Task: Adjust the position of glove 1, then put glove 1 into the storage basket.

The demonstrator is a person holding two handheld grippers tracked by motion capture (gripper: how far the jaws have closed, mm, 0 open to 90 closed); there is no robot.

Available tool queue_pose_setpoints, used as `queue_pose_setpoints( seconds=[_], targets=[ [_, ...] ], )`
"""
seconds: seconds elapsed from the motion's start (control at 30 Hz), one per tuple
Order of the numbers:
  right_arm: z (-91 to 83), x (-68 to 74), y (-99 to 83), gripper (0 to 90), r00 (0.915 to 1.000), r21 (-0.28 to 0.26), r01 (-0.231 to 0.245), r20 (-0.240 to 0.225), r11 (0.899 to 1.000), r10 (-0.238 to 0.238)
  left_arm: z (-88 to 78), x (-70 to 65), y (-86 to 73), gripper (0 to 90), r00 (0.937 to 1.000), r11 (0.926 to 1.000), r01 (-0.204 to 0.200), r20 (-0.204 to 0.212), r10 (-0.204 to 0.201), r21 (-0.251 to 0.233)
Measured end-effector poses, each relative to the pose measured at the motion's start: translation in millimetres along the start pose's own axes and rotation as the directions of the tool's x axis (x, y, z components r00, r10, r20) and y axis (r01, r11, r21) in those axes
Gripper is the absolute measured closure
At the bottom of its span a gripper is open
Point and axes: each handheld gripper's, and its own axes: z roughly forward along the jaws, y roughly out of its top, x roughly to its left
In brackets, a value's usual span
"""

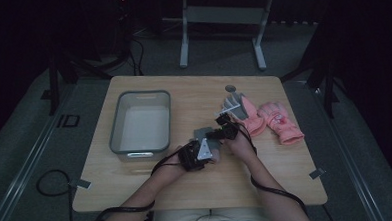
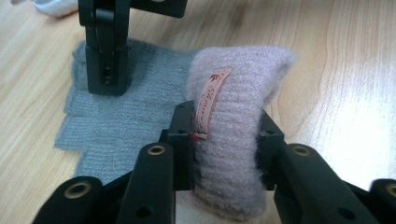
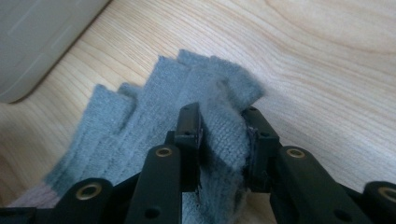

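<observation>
Your left claw [image 2: 224, 140] is clamped on the pinkish cuff [image 2: 233, 116] of a grey knitted glove [image 2: 107, 121], the cuff folded up between the pads with its small sewn label facing the camera. Your right claw [image 3: 223, 140] is closed on the finger end of the same glove, grey knit bunched between its pads. In the high view the glove [image 1: 205, 136] lies just below the centre of the frame on the wooden surface [image 1: 197, 185], held between your two hands, with the left claw [image 1: 193, 158] lower left of it and the right claw [image 1: 223, 123] upper right. Progress, as a judgement: the glove is gripped at both ends but not yet lifted clear or carried anywhere; most of its grey body rests flat on the wood. The grey bin [image 1: 140, 124] at centre left appears to hold nothing, so if sorting into it is the aim, all of that work remains. Count: one grey bin; one grey glove in hand; two pink gloves [image 1: 269, 120] lying side by side at centre right; one further greyish glove [image 1: 231, 105] partly under the pink pair, its shape hard to read; and one small round dark thing [image 1: 230, 88] just above it, unidentified.
</observation>
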Motion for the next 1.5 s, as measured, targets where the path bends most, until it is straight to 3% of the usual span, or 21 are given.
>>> queue_pose_setpoints(
  seconds=[0.13, 0.3, 0.57, 0.77, 1.03, 1.13, 1.5],
  targets=[
    [-10.6, 3.4, 2.1, 72.5, 0.9995, -0.021, 0.027, -0.013, 0.999, -0.027, -8.9, 2.4, 8.3, 70.4, 0.9997, 0.9999, 0.013, 0.022, -0.013, 0.007],
    [-33.3, 5.9, 7.4, 72.5, 0.9976, -0.094, 0.032, -0.058, 0.995, -0.037, -28.7, 8.1, 19.4, 70.4, 0.9991, 0.9993, 0.032, 0.030, -0.031, -0.018],
    [-64.6, 20.1, 24.0, 72.7, 0.9950, -0.152, 0.060, -0.069, 0.987, -0.071, -61.6, 18.0, 32.8, 70.5, 0.9996, 0.9989, 0.002, 0.027, -0.001, -0.048],
    [-76.8, 32.3, 41.4, 72.8, 0.9907, -0.198, 0.067, -0.103, 0.978, -0.089, -86.4, 32.6, 33.3, 70.8, 0.9994, 0.9978, 0.013, 0.033, -0.011, -0.064],
    [-79.4, 56.1, 70.3, 72.9, 0.9861, -0.228, 0.107, -0.100, 0.968, -0.133, -114.6, 45.8, 29.4, 70.8, 0.9997, 0.9991, -0.009, -0.025, 0.008, -0.042],
    [-76.8, 67.1, 81.6, 72.8, 0.9834, -0.231, 0.129, -0.095, 0.964, -0.154, -123.9, 49.7, 24.6, 70.8, 0.9991, 0.9995, 0.000, -0.041, -0.001, -0.031],
    [-47.2, 106.3, 119.2, 72.8, 0.9699, -0.219, 0.179, -0.125, 0.959, -0.209, -150.0, 65.0, -7.9, 71.1, 0.9945, 0.9992, 0.038, -0.099, -0.036, 0.011]
  ],
)
